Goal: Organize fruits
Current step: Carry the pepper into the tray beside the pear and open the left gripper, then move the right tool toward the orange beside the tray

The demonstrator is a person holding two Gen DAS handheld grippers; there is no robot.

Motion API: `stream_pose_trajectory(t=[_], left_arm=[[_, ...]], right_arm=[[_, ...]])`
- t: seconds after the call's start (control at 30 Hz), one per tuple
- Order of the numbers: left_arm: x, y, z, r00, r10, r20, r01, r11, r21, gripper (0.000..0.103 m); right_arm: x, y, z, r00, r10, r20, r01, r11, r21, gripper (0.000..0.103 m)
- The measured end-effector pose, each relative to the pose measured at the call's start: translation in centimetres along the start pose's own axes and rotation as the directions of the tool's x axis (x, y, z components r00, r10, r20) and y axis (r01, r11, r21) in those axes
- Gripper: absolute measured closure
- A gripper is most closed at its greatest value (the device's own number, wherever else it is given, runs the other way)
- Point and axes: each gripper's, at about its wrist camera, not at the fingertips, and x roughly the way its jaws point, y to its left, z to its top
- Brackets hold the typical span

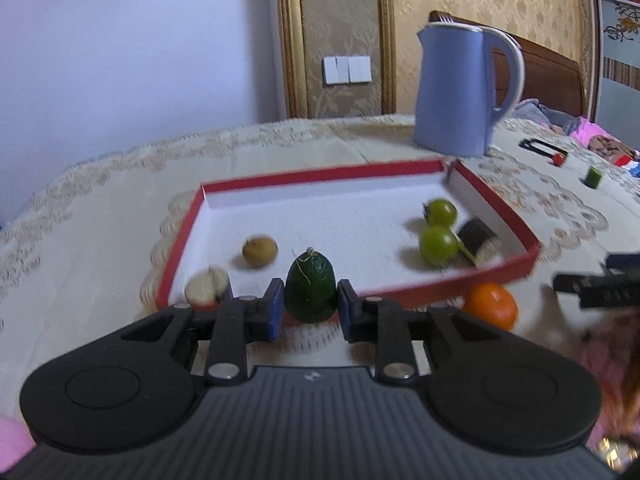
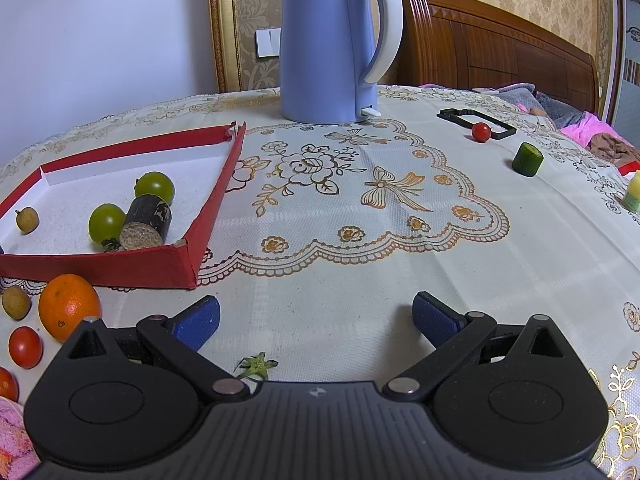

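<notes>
My left gripper is shut on a dark green avocado, held just above the near rim of the red tray. The tray holds a longan, two green tomatoes, a dark sugarcane piece and a pale piece at its near left corner. An orange lies outside the tray's near edge. My right gripper is open and empty over the tablecloth, right of the tray. The orange, a longan and red tomatoes lie to its left.
A blue kettle stands at the back of the table. A red cherry tomato beside a black frame, a green cucumber piece and a yellow piece lie at the right. A green stem lies near my right gripper.
</notes>
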Motion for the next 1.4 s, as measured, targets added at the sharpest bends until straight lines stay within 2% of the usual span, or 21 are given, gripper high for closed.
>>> stream_pose_trajectory(t=[0.2, 0.43, 0.63, 0.73, 0.8, 0.87, 0.97, 1.0, 1.23, 1.33, 1.4], left_arm=[[3.5, 0.4, 1.7, 1.0, 0.022, -0.008, -0.022, 1.0, -0.02, 0.078], [7.8, 1.5, 2.2, 0.995, 0.045, -0.091, -0.05, 0.997, -0.052, 0.077], [8.4, 2.2, 1.7, 0.993, 0.034, -0.112, -0.043, 0.996, -0.078, 0.075], [7.0, 2.3, 1.3, 0.995, 0.031, -0.098, -0.039, 0.996, -0.08, 0.064], [5.6, 2.5, 0.7, 0.996, 0.028, -0.079, -0.035, 0.996, -0.081, 0.038], [4.1, 2.8, 0.1, 0.998, 0.031, -0.051, -0.036, 0.995, -0.095, 0.03], [2.0, 3.0, -0.6, 1.0, 0.027, -0.009, -0.028, 0.996, -0.09, 0.026], [1.4, 3.0, -0.8, 0.999, 0.034, -0.01, -0.035, 0.995, -0.089, 0.02], [0.8, 4.8, -3.1, 0.997, 0.028, -0.068, -0.038, 0.988, -0.148, 0.019], [1.2, 5.4, -4.1, 0.995, 0.024, -0.094, -0.041, 0.982, -0.185, 0.019], [1.0, 5.5, -4.2, 0.996, 0.016, -0.082, -0.031, 0.981, -0.189, 0.012]], right_arm=[[0.0, 0.0, 0.0, 1.0, -0.001, -0.001, 0.001, 1.0, -0.001, 0.0], [0.0, 0.0, 0.0, 1.0, -0.003, -0.002, 0.003, 1.0, -0.005, 0.0], [0.0, 0.0, -0.1, 1.0, -0.008, -0.004, 0.008, 1.0, -0.011, 0.0], [0.0, 0.0, -0.1, 1.0, -0.008, -0.004, 0.008, 1.0, -0.011, 0.0], [0.0, 0.0, 0.0, 1.0, -0.008, -0.004, 0.008, 1.0, -0.011, 0.0], [0.0, 0.0, 0.0, 1.0, -0.008, -0.004, 0.008, 1.0, -0.012, 0.0], [0.0, 0.1, 0.0, 1.0, -0.008, -0.004, 0.008, 1.0, -0.011, 0.0], [0.0, 0.0, 0.0, 1.0, -0.008, -0.004, 0.008, 1.0, -0.011, 0.0], [-0.1, -0.1, -0.1, 1.0, 0.003, 0.004, -0.003, 1.0, 0.003, 0.0], [-0.8, -0.8, -0.3, 0.997, 0.066, 0.034, -0.068, 0.997, 0.049, 0.0], [-1.6, -1.0, -0.6, 0.992, 0.112, 0.064, -0.117, 0.99, 0.08, 0.0]])
